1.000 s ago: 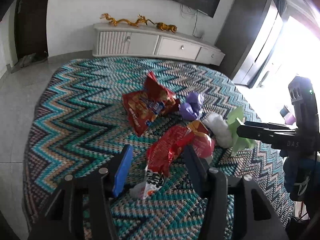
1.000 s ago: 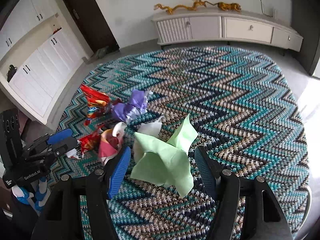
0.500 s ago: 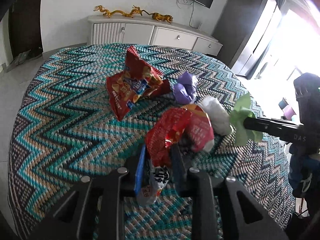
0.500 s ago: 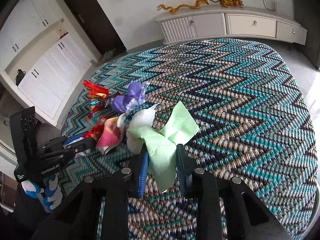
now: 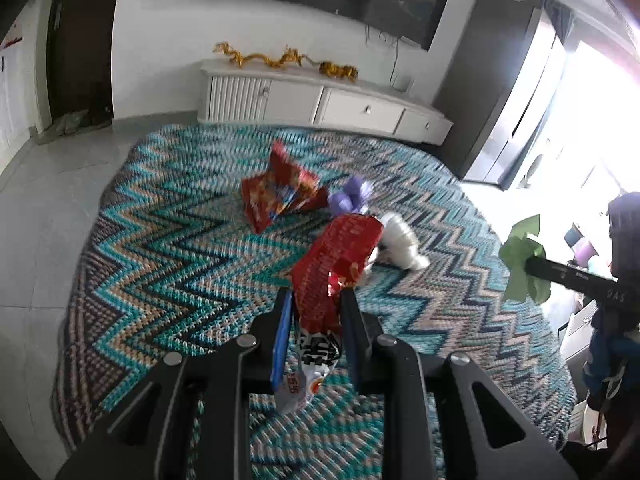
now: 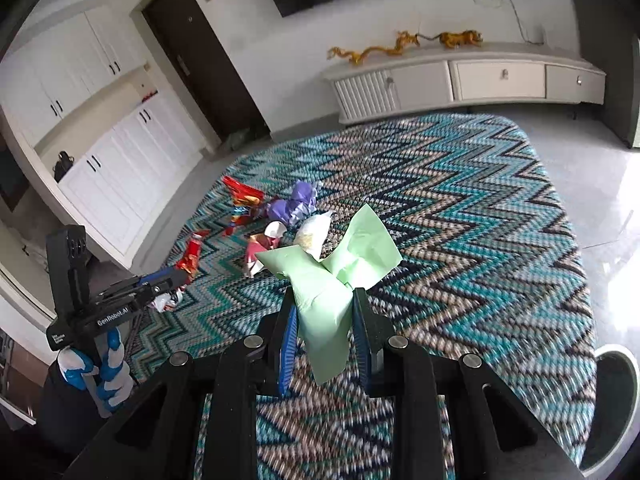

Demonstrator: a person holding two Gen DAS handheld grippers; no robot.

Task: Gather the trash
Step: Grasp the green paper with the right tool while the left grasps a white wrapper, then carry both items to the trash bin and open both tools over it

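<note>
My left gripper (image 5: pixel 316 304) is shut on a red snack wrapper (image 5: pixel 340 256), lifted off the zigzag rug (image 5: pixel 168 248). My right gripper (image 6: pixel 325 304) is shut on a crumpled green paper (image 6: pixel 340 264), also raised above the rug. Each gripper shows in the other's view: the left gripper (image 6: pixel 176 280) with its red wrapper (image 6: pixel 191 254), the right gripper (image 5: pixel 532 266) with the green paper (image 5: pixel 520 260). Left on the rug are a red chip bag (image 5: pixel 280 192), a purple paper ball (image 5: pixel 352 196), a white wad (image 5: pixel 400 240) and a red-and-white wrapper (image 6: pixel 264 244).
A white low cabinet (image 5: pixel 320 100) with gold dragon figures stands against the far wall. White cupboards (image 6: pixel 100 160) and a dark door (image 6: pixel 200 52) line the left side. A round dark bin rim (image 6: pixel 616 384) shows at the right gripper's lower right. Grey tile floor surrounds the rug.
Both grippers closed, the left on the red wrapper and the right on the green paper, then rose and pulled back from the pile, lifting their pieces off the rug.
</note>
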